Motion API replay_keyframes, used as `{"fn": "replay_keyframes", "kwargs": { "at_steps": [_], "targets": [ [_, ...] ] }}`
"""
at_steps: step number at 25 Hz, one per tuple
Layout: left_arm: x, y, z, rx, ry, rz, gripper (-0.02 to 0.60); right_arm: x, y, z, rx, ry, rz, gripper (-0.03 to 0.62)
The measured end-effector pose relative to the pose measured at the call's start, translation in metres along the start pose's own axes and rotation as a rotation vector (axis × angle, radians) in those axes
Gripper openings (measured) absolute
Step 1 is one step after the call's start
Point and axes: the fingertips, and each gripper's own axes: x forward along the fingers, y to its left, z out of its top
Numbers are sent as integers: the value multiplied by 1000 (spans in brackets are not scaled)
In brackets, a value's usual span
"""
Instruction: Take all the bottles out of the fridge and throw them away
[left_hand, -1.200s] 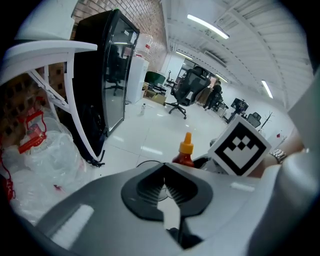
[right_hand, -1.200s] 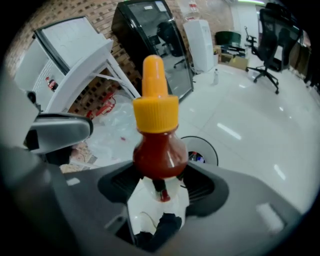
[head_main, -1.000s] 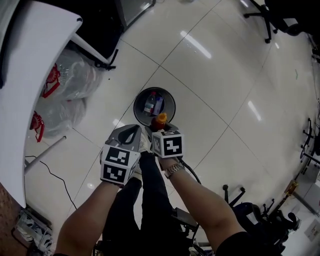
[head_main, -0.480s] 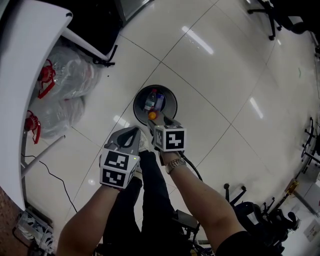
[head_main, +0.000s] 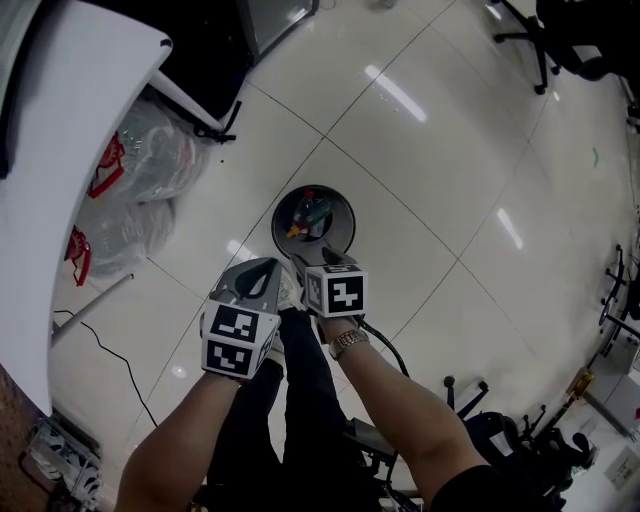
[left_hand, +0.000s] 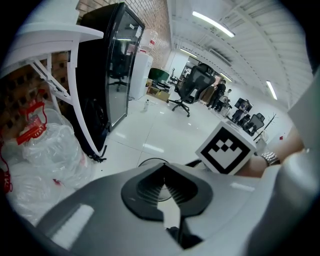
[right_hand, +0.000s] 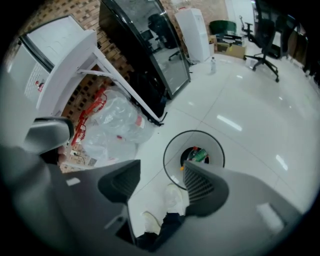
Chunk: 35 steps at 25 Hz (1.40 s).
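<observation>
A round black bin (head_main: 346, 212) stands on the white tiled floor just beyond both grippers, with several bottles (head_main: 310, 215) lying in it, one of them green. My right gripper (head_main: 316, 264) hangs over the bin's near rim, open, with nothing between its jaws; they have just been closing a little. In the right gripper view the bin (right_hand: 169, 150) and its bottles (right_hand: 199, 154) show past that gripper (right_hand: 161, 172). My left gripper (head_main: 270, 270) sits beside it, shut and empty, and its tips meet in its own view (left_hand: 163, 167).
A black glass-door fridge (left_hand: 107, 75) stands at the left behind a white table (head_main: 60, 150). Clear plastic bags (head_main: 140, 170) lie under the table. Office chairs (head_main: 540, 30) stand far off. The person's shoes (right_hand: 175, 196) are below the grippers.
A second ago an orange-capped bottle sat at the right gripper's jaws. It dropped away and now lies in the bin. Both hands have stayed nearly where they were.
</observation>
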Motion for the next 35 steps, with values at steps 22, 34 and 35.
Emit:
{"fn": "replay_keyframes", "kwargs": {
  "at_steps": [22,34,35],
  "targets": [
    [-131,3,53,-26,-177,140,3,-118,119,62,-246,-150,101,268],
    [-258,17,85,-77,-349,306,3,-201,241,93,-490,-248,231,268],
    [-269,20,86,-85,-363,324,3,-206,254,95,-519,-253,247,268]
  ]
}}
